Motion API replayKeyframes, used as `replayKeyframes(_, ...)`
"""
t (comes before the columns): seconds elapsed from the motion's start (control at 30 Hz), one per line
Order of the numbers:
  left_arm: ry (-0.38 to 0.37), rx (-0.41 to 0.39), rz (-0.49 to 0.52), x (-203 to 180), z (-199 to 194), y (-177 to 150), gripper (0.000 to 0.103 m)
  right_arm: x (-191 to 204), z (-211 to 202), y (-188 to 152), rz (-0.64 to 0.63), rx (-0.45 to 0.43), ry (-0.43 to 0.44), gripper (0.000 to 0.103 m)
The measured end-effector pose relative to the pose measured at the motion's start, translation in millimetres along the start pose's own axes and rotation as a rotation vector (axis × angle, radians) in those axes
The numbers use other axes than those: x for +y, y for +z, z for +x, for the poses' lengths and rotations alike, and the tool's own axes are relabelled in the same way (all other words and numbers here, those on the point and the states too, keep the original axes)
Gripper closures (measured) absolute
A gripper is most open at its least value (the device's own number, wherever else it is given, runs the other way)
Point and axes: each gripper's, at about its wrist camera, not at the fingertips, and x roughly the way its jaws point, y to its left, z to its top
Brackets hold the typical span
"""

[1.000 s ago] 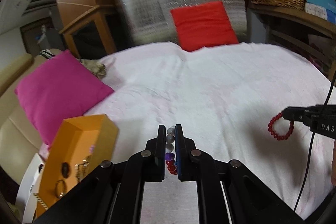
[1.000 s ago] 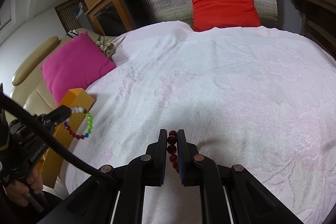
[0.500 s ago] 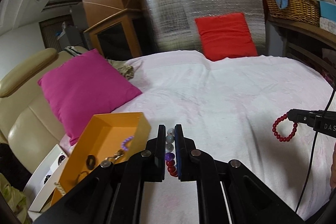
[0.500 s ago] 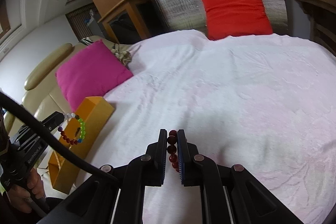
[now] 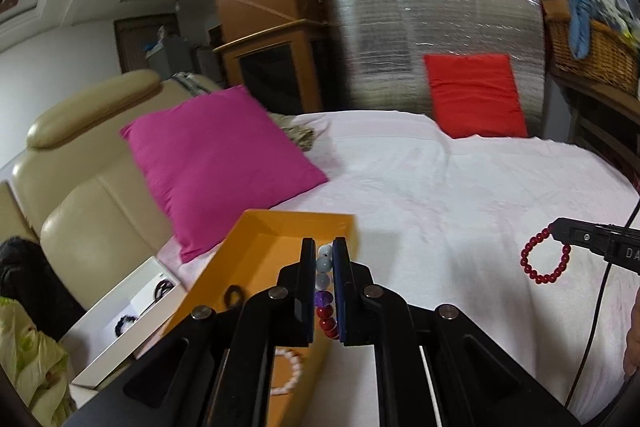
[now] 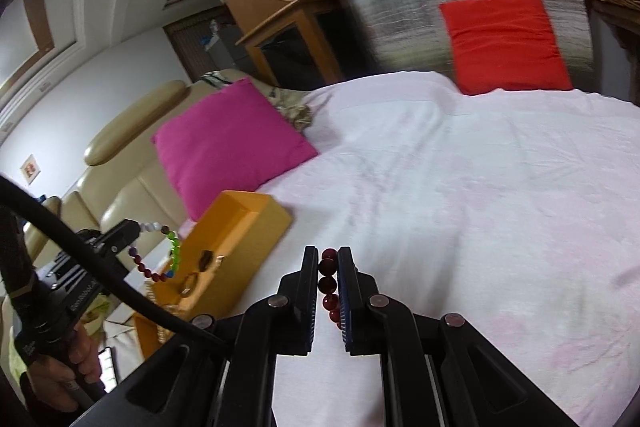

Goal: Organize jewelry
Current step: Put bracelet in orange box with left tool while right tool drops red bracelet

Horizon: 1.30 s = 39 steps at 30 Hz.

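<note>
While each hand-held gripper (image 5: 324, 291) pinches one, both bracelets (image 5: 545, 259) hang downward as loops.

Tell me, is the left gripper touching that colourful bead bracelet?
Touching. The left wrist view shows the left gripper shut on the multicoloured bracelet, beads pinched between both fingers; the right wrist view shows it dangling from the tips.

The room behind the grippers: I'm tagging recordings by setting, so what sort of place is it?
Probably a lived-in home room: a beige leather sofa, a magenta square cushion and a woven wicker basket full of odds and ends.
</note>
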Motion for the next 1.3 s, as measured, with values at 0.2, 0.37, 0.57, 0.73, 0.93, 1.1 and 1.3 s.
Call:
replayKeyframes(0.2,0.015,0.042,-0.073,64,3,-17,0.095,49,15,6,-0.075,0.023,0.061,0.093)
replayKeyframes(0.37,0.007,0.076,-0.121,99,11,-29,0.095,90,38,14,-0.106,0.061,0.132,0.093)
replayKeyframes(0.57,0.001,0.098,-0.149,115,24,-39,0.095,140,75,19,-0.16,0.115,0.206,0.093)
replayKeyframes(0.73,0.003,0.125,-0.143,113,39,-44,0.095,165,111,19,-0.182,0.169,0.233,0.093)
replayKeyframes(0.93,-0.014,0.172,-0.126,102,63,-48,0.095,171,164,22,-0.15,0.242,0.241,0.092)
replayKeyframes(1.1,-0.032,0.201,-0.106,91,85,-52,0.095,163,209,26,-0.124,0.299,0.226,0.092)
replayKeyframes(1.3,-0.019,0.224,-0.085,87,105,-55,0.095,148,255,32,-0.069,0.354,0.218,0.092)
